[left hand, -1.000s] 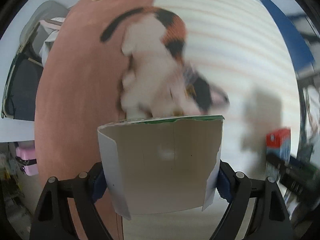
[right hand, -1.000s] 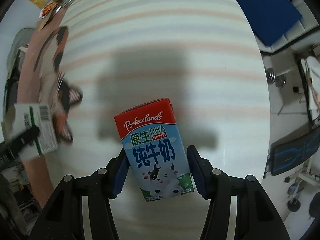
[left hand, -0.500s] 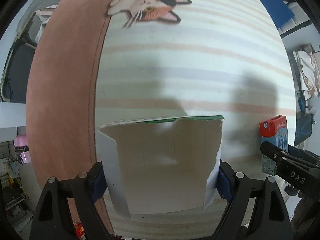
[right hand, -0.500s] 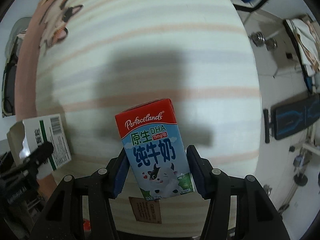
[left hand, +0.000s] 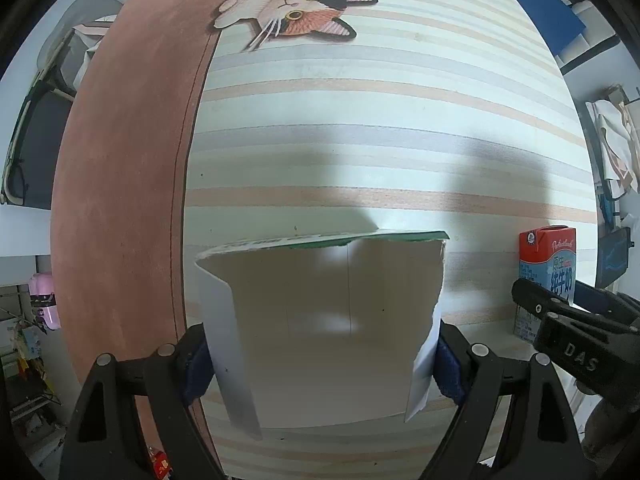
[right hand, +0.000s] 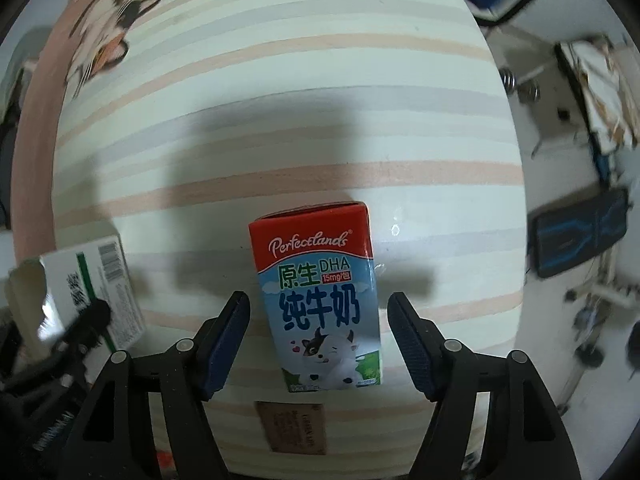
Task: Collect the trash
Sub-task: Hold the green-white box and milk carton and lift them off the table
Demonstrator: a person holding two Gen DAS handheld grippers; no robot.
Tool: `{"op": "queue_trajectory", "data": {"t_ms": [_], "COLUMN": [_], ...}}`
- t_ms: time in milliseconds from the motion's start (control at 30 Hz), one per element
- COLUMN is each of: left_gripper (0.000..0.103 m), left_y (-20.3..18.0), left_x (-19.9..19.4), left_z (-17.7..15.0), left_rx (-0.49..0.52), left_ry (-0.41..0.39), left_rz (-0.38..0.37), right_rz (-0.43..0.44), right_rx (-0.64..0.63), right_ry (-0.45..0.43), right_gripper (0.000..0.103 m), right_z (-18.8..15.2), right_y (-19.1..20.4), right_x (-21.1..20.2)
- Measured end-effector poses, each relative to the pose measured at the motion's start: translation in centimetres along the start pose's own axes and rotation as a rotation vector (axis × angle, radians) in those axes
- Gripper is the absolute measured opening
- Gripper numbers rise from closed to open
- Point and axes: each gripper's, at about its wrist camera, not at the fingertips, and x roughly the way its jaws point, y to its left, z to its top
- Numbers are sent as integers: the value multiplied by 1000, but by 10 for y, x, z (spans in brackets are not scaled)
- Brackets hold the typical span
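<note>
My left gripper point(left hand: 320, 356) is shut on a torn, empty white cardboard box point(left hand: 320, 332) with a green edge, held above the striped tablecloth. The box also shows at the left of the right wrist view point(right hand: 92, 292). My right gripper point(right hand: 318, 336) is open, its fingers standing apart on both sides of a red and blue milk carton point(right hand: 320, 300) that stands upright on the cloth between them without touching. The milk carton point(left hand: 548, 276) and the right gripper's finger also show at the right of the left wrist view.
The striped tablecloth point(left hand: 380, 140) has a cat picture point(left hand: 296, 8) at its far end and a brown border point(left hand: 128, 200) on the left. A brown label point(right hand: 296, 426) lies near the table's front edge. A chair and room clutter lie beyond the table.
My right gripper has opened and let go of the milk carton, which now stands on the cloth. Both grippers have moved back toward the table's near edge. The left still holds the box.
</note>
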Motion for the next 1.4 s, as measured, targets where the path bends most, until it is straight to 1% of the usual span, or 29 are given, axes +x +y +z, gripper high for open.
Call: {"op": "queue_trajectory", "data": {"t_ms": [33, 100, 167, 200, 267, 300, 333, 400, 433, 500, 633, 700, 833, 933, 1000, 1033, 1100, 1167, 1300, 1400], "left_gripper": [86, 87, 87, 87, 87, 87, 87, 87, 87, 87, 87, 87, 87, 87, 87, 87, 87, 86, 87, 87], "left_y": [-4, -10, -10, -7, -6, -6, -7, -8, -9, -10, -13, -15, -13, -11, -10, -9, -6, 1, 7, 30], "left_x": [0, -6, -6, -4, -1, 0, 0, 1, 1, 1, -2, -7, -21, -34, -45, -50, -67, -80, -119, -140], "left_z": [5, 4, 6, 11, 13, 13, 13, 14, 14, 13, 10, 8, 0, -7, -12, -15, -20, -32, -60, -88], "left_rx": [0, 2, 1, 0, -3, -3, -3, -2, -2, -2, 1, 1, 0, -8, -11, -12, -14, -17, -9, 9], "left_ry": [1, 0, 3, 4, 7, 8, 7, 5, 4, -1, -11, -17, -41, -69, -96, -111, -150, -185, -268, -334], "left_rz": [1, 3, 0, -1, -3, -2, 0, 2, 3, 6, 20, 25, 34, 35, 35, 34, 30, 17, -7, -33], "right_rz": [-5, 1, 48, 84, 134, 151, 150, 135, 113, 65, 11, -20, -28, -39, -34, -35, -39, -40, -28, -20], "right_rx": [-12, -3, 58, 117, 192, 213, 205, 182, 156, 121, 71, 40, 11, -16, -31, -37, -52, -55, -49, -39], "right_ry": [-8, -20, -25, -12, 6, 15, 27, 44, 45, 23, -11, -30, -89, -148, -191, -210, -257, -308, -401, -454], "right_gripper": [53, 52, 52, 52, 52, 52, 53, 54, 55, 55, 54, 52, 51, 51, 51, 51, 51, 51, 51, 51], "right_z": [-3, -5, -10, -10, -15, -15, -15, -13, -14, -15, -19, -26, -43, -57, -69, -85, -92, -102, -130, -154], "right_y": [4, 4, -5, -12, -32, -35, -35, -35, -34, -30, -24, -18, -10, 2, 6, 5, 3, 8, 14, 20], "right_x": [1, 1, 3, 3, 3, 4, 7, 10, 13, 12, 12, 11, 7, -7, -17, -21, -36, -59, -98, -121]}}
